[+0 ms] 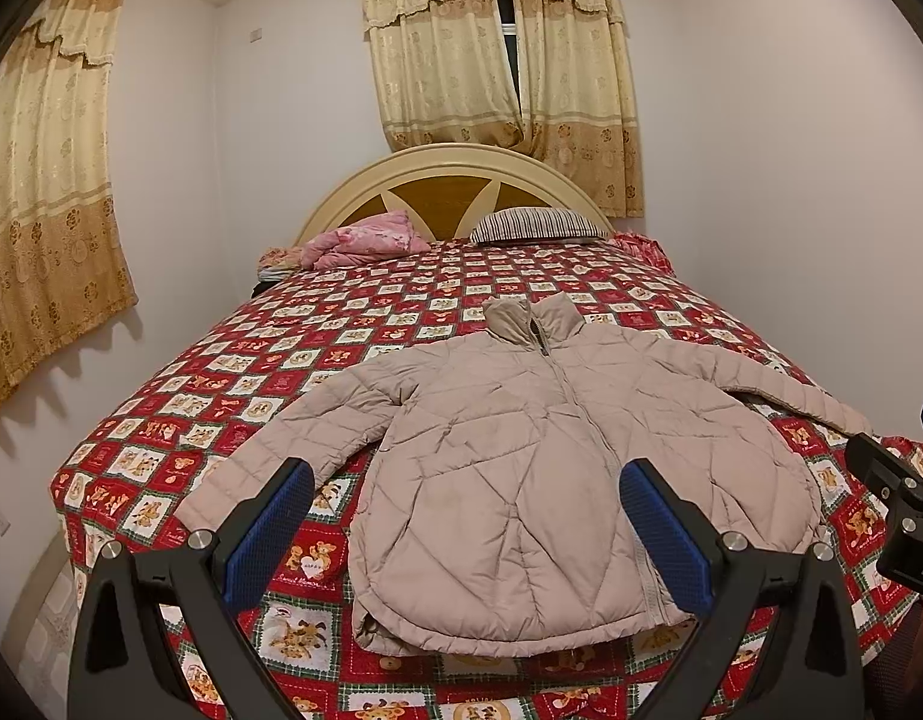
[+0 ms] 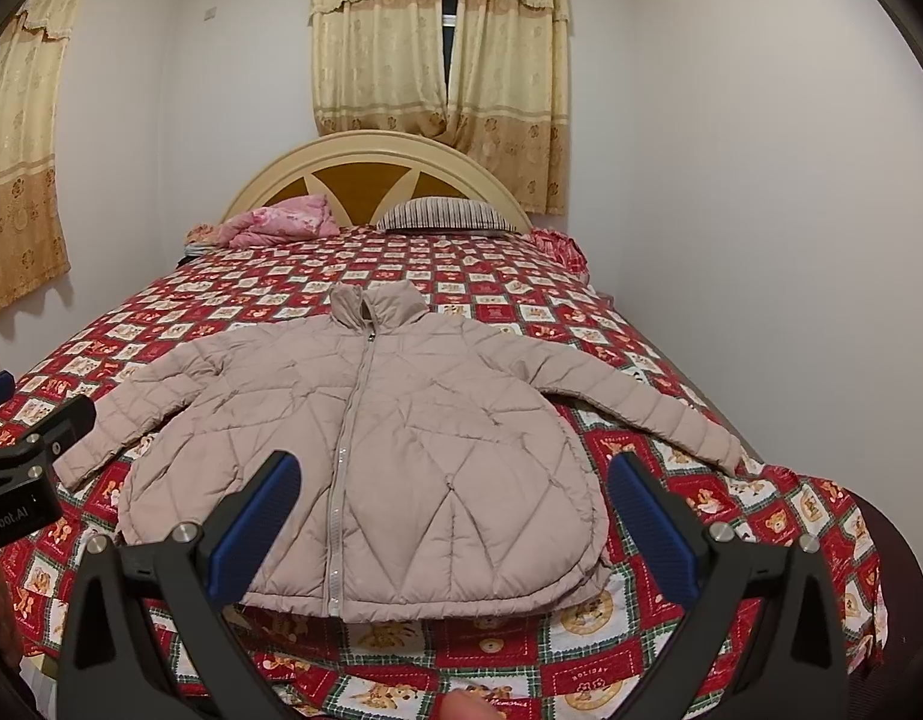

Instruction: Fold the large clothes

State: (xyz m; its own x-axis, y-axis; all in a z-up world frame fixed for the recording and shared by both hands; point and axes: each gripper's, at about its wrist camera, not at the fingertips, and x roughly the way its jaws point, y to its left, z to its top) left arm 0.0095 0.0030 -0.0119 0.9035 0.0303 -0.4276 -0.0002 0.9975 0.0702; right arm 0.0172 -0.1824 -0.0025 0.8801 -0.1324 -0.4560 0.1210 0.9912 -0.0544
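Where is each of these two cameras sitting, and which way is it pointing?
Left wrist view: rides on the left gripper, above the foot of the bed, facing the headboard; its own open jaws frame the puffer jacket, and the right gripper shows at the right edge.
Right wrist view: rides on the right gripper, facing the same way; its open jaws frame the jacket, the left gripper at the left edge.
Shared: jacket, bed, headboard, striped pillow, curtains.
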